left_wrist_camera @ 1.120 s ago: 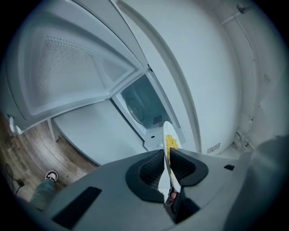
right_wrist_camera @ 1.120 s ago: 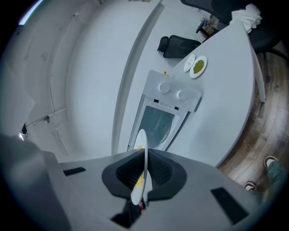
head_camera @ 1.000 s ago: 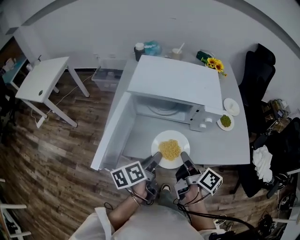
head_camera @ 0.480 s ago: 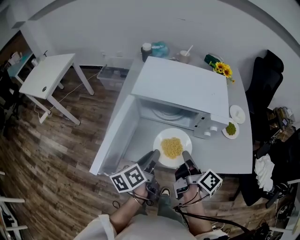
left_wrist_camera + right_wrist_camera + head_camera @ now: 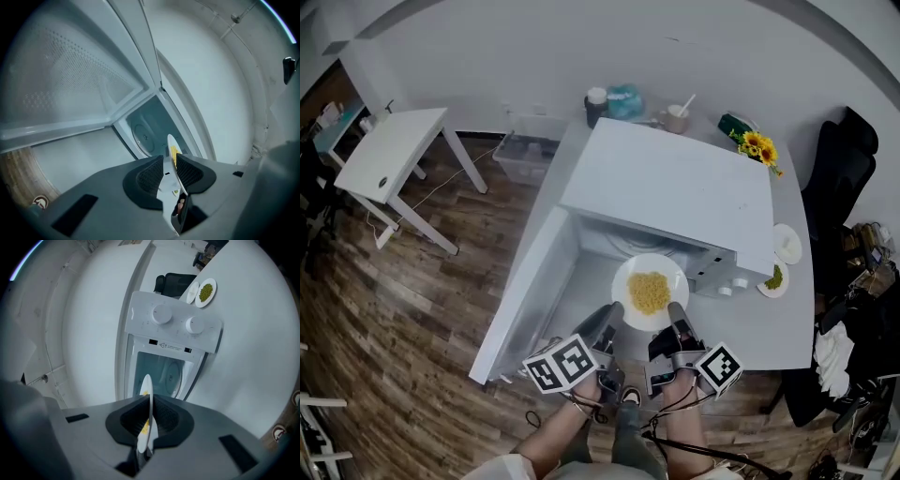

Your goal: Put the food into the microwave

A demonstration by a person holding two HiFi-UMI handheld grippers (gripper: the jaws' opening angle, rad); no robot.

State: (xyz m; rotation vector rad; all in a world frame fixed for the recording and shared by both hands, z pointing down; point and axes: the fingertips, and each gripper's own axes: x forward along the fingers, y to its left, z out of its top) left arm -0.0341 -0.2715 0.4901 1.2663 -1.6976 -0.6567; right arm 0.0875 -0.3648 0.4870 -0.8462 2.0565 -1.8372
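Left gripper [image 5: 169, 158]: my fingers pinch the near-left rim of the plate [image 5: 626, 277], one pad above it and one below.
Right gripper [image 5: 150, 399]: my fingers are almost together, clamped on the near-right rim of the same plate.
Plate: white and round, carried about level between my two grippers. Its far edge sits at the mouth of the open microwave [image 5: 675, 183].
Food [image 5: 649, 292]: a yellow, noodle-like heap in the middle of the plate, not yet on the turntable [image 5: 144, 136].
Door [image 5: 523, 286]: swung wide open to my left, just beside the left gripper.
Microwave: white and boxy, standing on the desk [image 5: 764, 328]. The round turntable shows inside the open cavity.
Knobs [image 5: 161, 313]: two white ones on the panel right of the opening.
Green dish [image 5: 773, 278]: a small plate of green food just right of the knobs, with a white dish [image 5: 787, 244] touching or overlapping it.
Behind the microwave: sunflowers [image 5: 759, 147], and a cup [image 5: 677, 118] with a spoon in it.
Far left: a small white table [image 5: 394, 155] on the wooden floor [image 5: 412, 309], well apart from the desk.
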